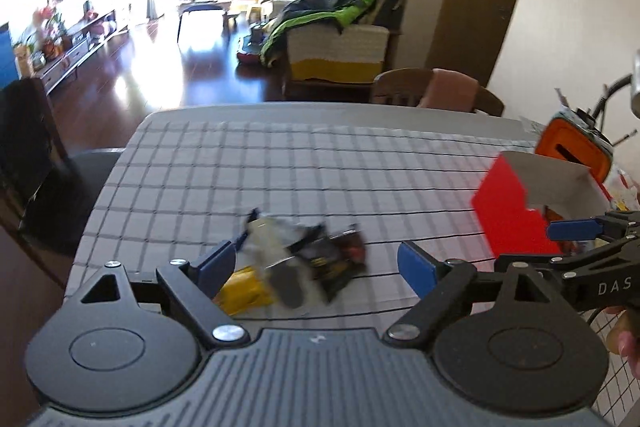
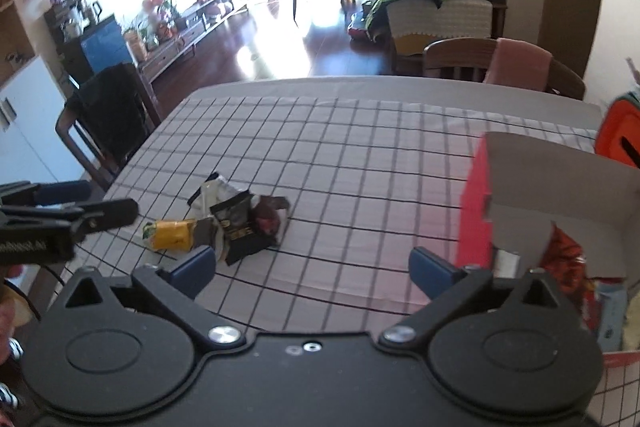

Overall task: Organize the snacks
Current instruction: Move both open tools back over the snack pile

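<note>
A small heap of snack packets lies on the checked tablecloth: a yellow packet [image 2: 170, 235], a black packet [image 2: 240, 227], a dark red one [image 2: 268, 219] and a white one [image 2: 214, 193]. In the left wrist view the heap [image 1: 296, 263] is blurred and lies just ahead of my open, empty left gripper [image 1: 316, 263]. A red open box [image 2: 476, 215] with snacks inside [image 2: 568, 259] stands at the right. My right gripper [image 2: 312, 267] is open and empty, between heap and box. It shows in the left wrist view [image 1: 576, 229] beside the box [image 1: 508, 211].
An orange container [image 1: 572, 147] stands behind the box near the table's right edge. Wooden chairs stand at the far side [image 2: 460, 59] and the left side [image 2: 104, 115] of the table. The left gripper [image 2: 80, 215] enters the right wrist view from the left.
</note>
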A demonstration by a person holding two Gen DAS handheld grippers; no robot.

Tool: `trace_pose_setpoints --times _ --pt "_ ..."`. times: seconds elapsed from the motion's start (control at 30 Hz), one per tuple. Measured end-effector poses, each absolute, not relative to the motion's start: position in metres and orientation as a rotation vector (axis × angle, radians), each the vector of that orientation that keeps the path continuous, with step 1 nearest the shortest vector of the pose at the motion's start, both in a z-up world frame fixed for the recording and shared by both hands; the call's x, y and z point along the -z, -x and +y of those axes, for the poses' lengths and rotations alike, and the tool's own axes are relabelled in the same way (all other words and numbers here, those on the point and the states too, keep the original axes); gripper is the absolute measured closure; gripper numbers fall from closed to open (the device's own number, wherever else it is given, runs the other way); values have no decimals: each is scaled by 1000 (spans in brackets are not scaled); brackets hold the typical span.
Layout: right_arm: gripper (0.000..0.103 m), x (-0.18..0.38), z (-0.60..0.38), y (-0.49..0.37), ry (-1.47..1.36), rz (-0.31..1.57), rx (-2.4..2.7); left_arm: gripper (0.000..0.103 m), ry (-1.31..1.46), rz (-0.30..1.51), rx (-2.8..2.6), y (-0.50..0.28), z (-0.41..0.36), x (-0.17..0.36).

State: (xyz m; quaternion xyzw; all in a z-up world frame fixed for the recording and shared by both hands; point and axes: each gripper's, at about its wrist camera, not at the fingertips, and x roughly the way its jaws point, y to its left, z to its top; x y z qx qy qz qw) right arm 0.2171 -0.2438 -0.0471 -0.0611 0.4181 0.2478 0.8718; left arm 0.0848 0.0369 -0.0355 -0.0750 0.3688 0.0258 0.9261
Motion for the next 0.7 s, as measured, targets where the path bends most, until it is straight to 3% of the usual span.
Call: trace_pose_setpoints --times 0.37,0.7 --pt "0 85 -180 -240 165 885 -457 14 255 879 -155 -75 118 97" --pt "8 116 -151 -273 194 929 -392 15 292 963 -282 -94 156 149"
